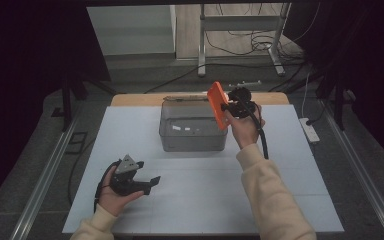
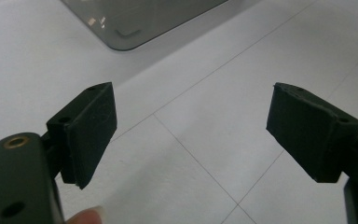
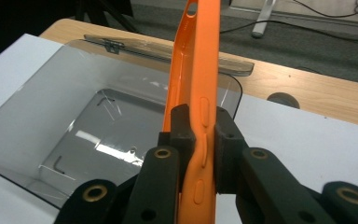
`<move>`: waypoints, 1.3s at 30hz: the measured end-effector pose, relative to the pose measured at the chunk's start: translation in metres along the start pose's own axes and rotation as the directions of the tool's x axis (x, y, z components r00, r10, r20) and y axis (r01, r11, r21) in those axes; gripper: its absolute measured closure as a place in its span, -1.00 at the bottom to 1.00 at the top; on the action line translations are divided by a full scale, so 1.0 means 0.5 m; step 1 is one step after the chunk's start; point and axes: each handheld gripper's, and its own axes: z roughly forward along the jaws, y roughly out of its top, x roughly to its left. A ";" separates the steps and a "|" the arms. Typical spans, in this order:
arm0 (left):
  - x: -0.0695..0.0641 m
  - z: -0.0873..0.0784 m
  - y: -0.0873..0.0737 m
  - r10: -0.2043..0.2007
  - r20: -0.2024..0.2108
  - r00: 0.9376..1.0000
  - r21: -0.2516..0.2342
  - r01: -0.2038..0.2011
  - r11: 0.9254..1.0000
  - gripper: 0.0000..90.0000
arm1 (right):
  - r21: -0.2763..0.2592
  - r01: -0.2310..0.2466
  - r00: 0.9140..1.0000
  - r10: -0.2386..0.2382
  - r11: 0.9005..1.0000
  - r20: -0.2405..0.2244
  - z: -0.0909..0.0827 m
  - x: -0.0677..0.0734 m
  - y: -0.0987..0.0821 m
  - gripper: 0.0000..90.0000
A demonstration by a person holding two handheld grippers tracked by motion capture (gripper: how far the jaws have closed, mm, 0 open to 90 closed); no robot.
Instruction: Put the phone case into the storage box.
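An orange phone case (image 1: pixel 217 105) hangs edge-on over the right rim of a clear grey plastic box (image 1: pixel 192 131) at the table's far middle. My right gripper (image 1: pixel 228 106) is shut on the orange phone case (image 3: pixel 196 93), its two pads (image 3: pixel 182 126) pinching the case's side wall just above the open box (image 3: pixel 65 135). My left gripper (image 1: pixel 147 181) rests low over the white table at the near left, held in a hand, jaws wide apart. Between its pads (image 2: pixel 91 130) lies only bare table, and a corner of the box (image 2: pixel 135 23) shows at the top.
The box's lid (image 3: pixel 144 46) hangs open behind it, by the wooden table edge (image 1: pixel 140 99). The white tabletop (image 1: pixel 205 200) spreads in front of the box. A power strip (image 1: pixel 310 130) lies on the floor to the right, with cables and a metal stand (image 1: pixel 240 35) beyond the table.
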 end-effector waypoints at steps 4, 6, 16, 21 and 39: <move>-0.001 0.000 0.000 0.000 0.000 1.000 -0.002 0.000 1.000 -0.64 | 0.005 0.005 1.000 -0.005 1.000 0.022 0.007 0.006 0.000 0.80; -0.001 0.000 0.000 0.000 0.000 1.000 -0.002 0.000 1.000 -0.64 | 0.011 0.017 0.999 -0.017 1.000 0.042 0.010 0.011 -0.002 0.80; 0.000 -0.002 0.001 0.001 0.001 1.000 -0.003 -0.001 1.000 -0.64 | 0.032 0.024 0.996 -0.027 0.999 0.085 0.031 0.027 -0.009 0.80; 0.000 -0.003 0.001 0.000 0.002 1.000 -0.006 0.000 1.000 -0.64 | 0.046 0.023 0.994 -0.028 0.999 0.109 0.041 0.028 -0.012 0.79; 0.001 -0.005 0.001 0.001 0.002 1.000 -0.009 -0.001 1.000 -0.63 | 0.067 0.013 0.990 -0.023 0.998 0.141 0.070 0.041 -0.023 0.79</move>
